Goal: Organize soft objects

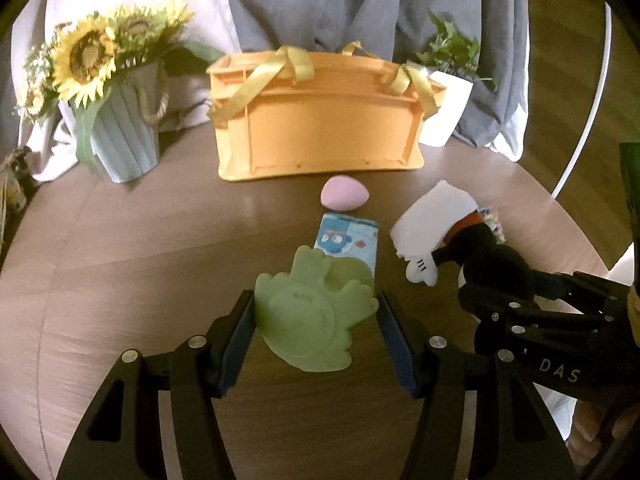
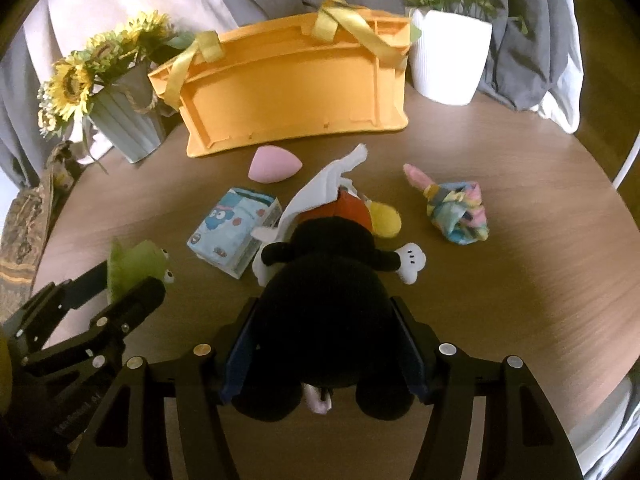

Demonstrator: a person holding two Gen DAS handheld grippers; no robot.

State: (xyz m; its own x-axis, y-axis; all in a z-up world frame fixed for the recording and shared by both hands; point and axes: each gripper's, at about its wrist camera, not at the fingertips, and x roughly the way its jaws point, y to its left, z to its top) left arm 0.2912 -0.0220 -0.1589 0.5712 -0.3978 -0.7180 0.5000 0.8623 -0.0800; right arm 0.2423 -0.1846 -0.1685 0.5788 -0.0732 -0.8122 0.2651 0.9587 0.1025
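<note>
Black plush mouse point(image 2: 324, 320), face hidden, fills my right fingers point(image 2: 404, 344); left fingers point(image 1: 240, 320) clasp green frog point(image 1: 316, 320).

Table point(image 2: 500, 280): wood-grain, smooth, soft sheen.
Crate point(image 2: 288, 92) beyond both jaws: orange moulded plastic, matt; ribbon handles satiny.
Frog toy point(image 1: 312, 320) between left jaws: matt green, rubbery-looking.
Mouse doll point(image 2: 328, 320) between right jaws: black plush.
Egg-shaped sponge point(image 1: 340, 198): pink, matt.

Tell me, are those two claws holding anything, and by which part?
Left gripper brackets the green frog toy by its sides. Right gripper grips the black plush around its head.
</note>
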